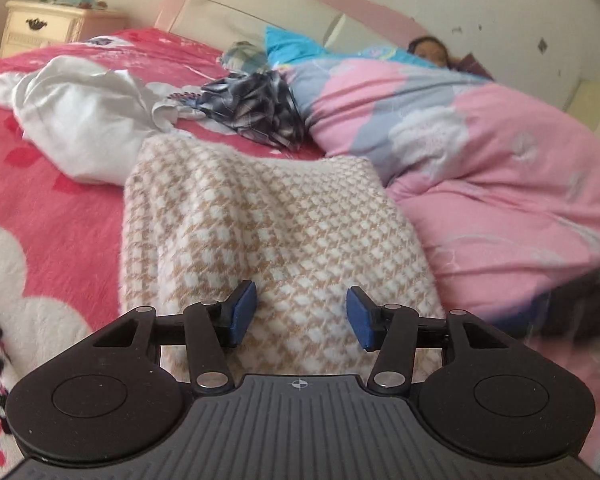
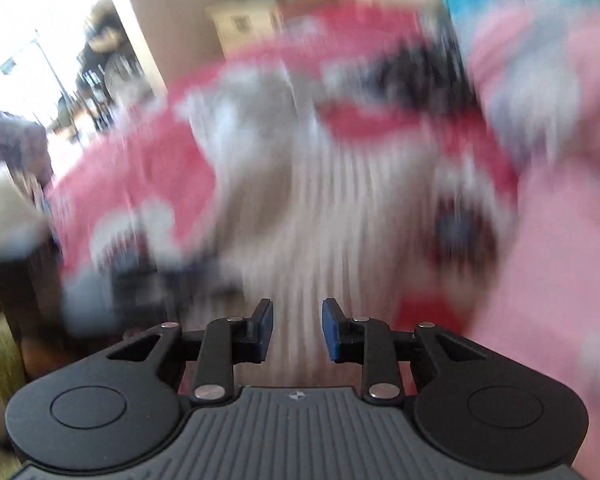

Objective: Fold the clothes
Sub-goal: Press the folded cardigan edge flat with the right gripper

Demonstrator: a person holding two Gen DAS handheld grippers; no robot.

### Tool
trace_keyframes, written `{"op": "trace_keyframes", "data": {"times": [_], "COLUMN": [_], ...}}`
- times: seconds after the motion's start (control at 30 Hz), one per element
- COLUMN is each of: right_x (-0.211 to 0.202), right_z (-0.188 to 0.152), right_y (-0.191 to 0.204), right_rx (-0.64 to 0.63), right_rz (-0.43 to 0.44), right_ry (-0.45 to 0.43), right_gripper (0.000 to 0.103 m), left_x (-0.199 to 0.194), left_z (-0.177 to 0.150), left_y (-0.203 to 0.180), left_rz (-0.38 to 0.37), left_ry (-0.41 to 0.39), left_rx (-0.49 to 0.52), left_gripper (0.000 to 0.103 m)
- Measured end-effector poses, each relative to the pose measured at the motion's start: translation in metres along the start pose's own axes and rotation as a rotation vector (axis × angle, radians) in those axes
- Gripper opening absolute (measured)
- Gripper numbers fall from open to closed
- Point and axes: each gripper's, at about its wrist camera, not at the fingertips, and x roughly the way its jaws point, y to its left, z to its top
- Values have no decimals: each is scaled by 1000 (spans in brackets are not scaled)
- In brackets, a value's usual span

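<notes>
A beige and white houndstooth garment (image 1: 268,216) lies in a long bundle on the red bedspread (image 1: 52,208), running away from me. My left gripper (image 1: 302,316) hovers over its near end, open, blue pads apart and pressing on nothing. The right wrist view is badly blurred. There my right gripper (image 2: 297,330) stands open with a narrow gap, above a pale garment (image 2: 300,200) on the red bedspread (image 2: 140,160). Nothing shows between its pads.
A crumpled white garment (image 1: 80,120) and a dark plaid one (image 1: 260,108) lie further back. A pink quilt (image 1: 480,152) is heaped at the right, with a person (image 1: 428,50) lying behind it. A cream nightstand (image 1: 44,26) stands far left by the headboard (image 1: 260,4).
</notes>
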Motion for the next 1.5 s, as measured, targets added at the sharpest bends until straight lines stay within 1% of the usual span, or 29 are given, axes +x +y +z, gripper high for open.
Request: {"op": "trace_keyframes", "data": {"times": [0.03, 0.1, 0.17, 0.2, 0.23, 0.3, 0.33, 0.4, 0.47, 0.53, 0.6, 0.63, 0.73, 0.77, 0.8, 0.9, 0.97, 1.0, 1.07, 1.1, 1.13, 1.17, 1.23, 1.27, 1.3, 1.33, 1.4, 1.43, 1.5], "right_x": [7, 36, 68, 84, 102, 144, 166, 209, 227, 219, 190, 177, 175, 185, 204, 258, 261, 253, 215, 192, 171, 151, 128, 127, 132, 141, 167, 171, 163], "right_z": [16, 45, 65, 73, 80, 83, 79, 69, 64, 67, 75, 80, 88, 90, 91, 77, 75, 77, 80, 82, 83, 83, 79, 74, 67, 56, 31, 25, 31], "right_y": [10, 31, 43, 48, 53, 59, 60, 56, 56, 56, 49, 45, 43, 44, 42, 33, 33, 33, 28, 23, 16, 7, -17, -31, -46, -60, -85, -91, -88], "right_rx": [-44, -140, -183, -198, -208, -245, -233, -155, -134, -121, -85, -64, -45, -32, 4, 162, 217, 223, 210, 202, 194, 182, 166, 177, 200, 234, 320, 344, 357], "right_rz": [1, -11, 13, 29, 46, 42, 46, 82, 96, 108, 121, 132, 138, 135, 138, 200, 207, 200, 166, 138, 95, 23, -146, -211, -262, -276, -254, -244, -243], "right_ry": [-28, -21, 33, 65, 104, 193, 231, 299, 309, 297, 249, 235, 209, 204, 203, 182, 163, 152, 103, 70, 37, 5, -44, -41, -20, 6, 68, 66, 47], "right_gripper": [30, 29, 12, 6, 6, 3, 3, 1, 1, 1, 1, 1, 1, 1, 1, 0, 0, 0, 0, 2, 2, 2, 3, 3, 0, 0, 0, 0, 0], "left_x": [-2, -5, -9, -10, -11, -13, -14, -14, -15, -17, -21, -22, -24, -24, -24, -24, -25, -25, -25, -25, -25, -25, -24, -23, -23, -24, -24, -23, -21], "left_z": [1, 3, 5, 4, 2, -4, -6, -7, -8, -9, -7, -7, -7, -7, -8, -11, -13, -12, -9, -9, -10, -11, -10, -10, -9, -10, -11, -11, -12], "left_y": [0, -1, -2, -2, -3, -6, -7, -6, -3, 2, 10, 10, 8, 7, 7, 4, 3, 6, 12, 9, 7, 3, 1, 2, 4, 4, 3, 2, 0], "left_rz": [-4, -3, -12, -10, -3, 7, 11, 14, 23, 39, 16, 13, 5, 5, 6, 23, 52, 46, 28, 27, 26, 34, 39, 36, 33, 31, 34, 32, 39], "left_ry": [-2, -1, -8, -6, -2, 1, 1, 11, 21, 33, 45, 46, 51, 49, 48, 37, 20, 25, 33, 32, 32, 27, 26, 28, 30, 30, 28, 29, 29], "left_rx": [8, 17, 20, 31, 57, 107, 128, 133, 134, 131, 93, 104, 136, 151, 161, 215, 245, 231, 202, 214, 225, 245, 254, 248, 241, 240, 251, 258, 266], "left_gripper": [50, 50, 50, 50, 50, 51, 51, 51, 51, 51, 52, 52, 52, 52, 52, 52, 52, 53, 54, 54, 54, 54, 55, 55, 55, 55, 55, 55, 55]}}
